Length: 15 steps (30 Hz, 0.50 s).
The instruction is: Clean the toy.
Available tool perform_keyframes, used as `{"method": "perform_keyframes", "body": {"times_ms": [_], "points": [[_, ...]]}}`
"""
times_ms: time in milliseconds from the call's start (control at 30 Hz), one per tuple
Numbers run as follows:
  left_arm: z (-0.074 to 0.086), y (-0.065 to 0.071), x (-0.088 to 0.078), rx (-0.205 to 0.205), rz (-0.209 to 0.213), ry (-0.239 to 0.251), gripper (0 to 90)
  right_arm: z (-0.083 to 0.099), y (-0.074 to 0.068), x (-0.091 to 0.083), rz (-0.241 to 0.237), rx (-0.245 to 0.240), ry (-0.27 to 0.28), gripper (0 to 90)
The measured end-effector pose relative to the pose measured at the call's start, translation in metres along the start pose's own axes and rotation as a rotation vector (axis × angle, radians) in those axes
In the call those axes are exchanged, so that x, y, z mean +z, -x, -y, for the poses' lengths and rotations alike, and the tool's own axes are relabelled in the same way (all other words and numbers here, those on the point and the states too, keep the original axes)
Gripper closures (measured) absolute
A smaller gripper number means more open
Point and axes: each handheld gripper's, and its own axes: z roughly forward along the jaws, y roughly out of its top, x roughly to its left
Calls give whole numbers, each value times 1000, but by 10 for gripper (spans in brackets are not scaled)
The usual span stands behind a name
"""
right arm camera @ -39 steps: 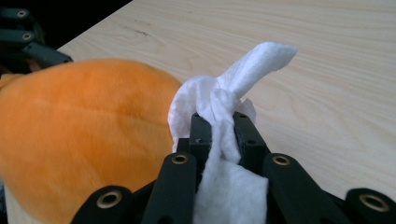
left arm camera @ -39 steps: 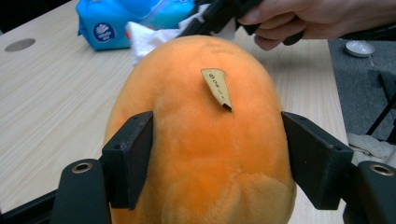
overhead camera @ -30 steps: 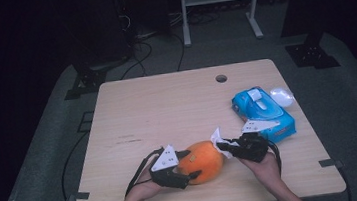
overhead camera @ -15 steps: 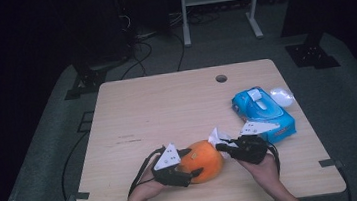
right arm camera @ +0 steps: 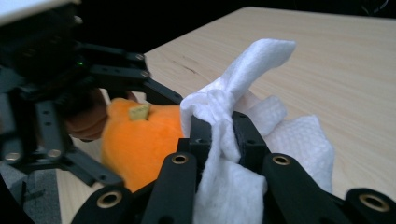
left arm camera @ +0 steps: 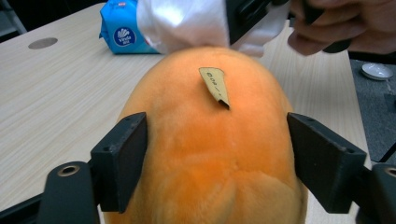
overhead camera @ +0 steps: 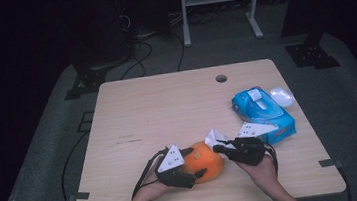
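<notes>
Left gripper (overhead camera: 190, 173): at the bench's 6 o'clock edge, jaws spread around the orange plush fruit (overhead camera: 204, 160), having just been opening. In the left gripper view the right pad stands clear of the plush and the left pad sits at its flank; the hold is judged released.

Orange plush fruit: resting on the bench (overhead camera: 167, 111) between both grippers, brown stem tag (left arm camera: 215, 84) on top.

Right gripper (overhead camera: 220, 148): jaws pinched tight on a white wipe (right arm camera: 233, 140), held at the fruit's 2 o'clock side.

Blue wipe pack (overhead camera: 262, 113): at the bench's 4 o'clock.

Progress, judged: wipe drawn and brought to the fruit; wiping appears under way or about to start.

Obscured: whether wipe and plush actually meet; the fruit's underside; tag lettering unreadable.
</notes>
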Motion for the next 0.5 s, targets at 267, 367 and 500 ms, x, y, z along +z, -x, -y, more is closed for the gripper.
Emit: {"method": "perform_keyframes", "body": {"times_ms": [267,367,500], "points": [[5,-5,0,-29,-11,9,132,10,20,-1,62,53,-27,792],[0,-3,-1,-38,-42,-5,239,3,7,-1,62,16,-7,792],[-12,4,-3,-49,-50,19,328,-7,-14,-7,19,-28,46,792]]}}
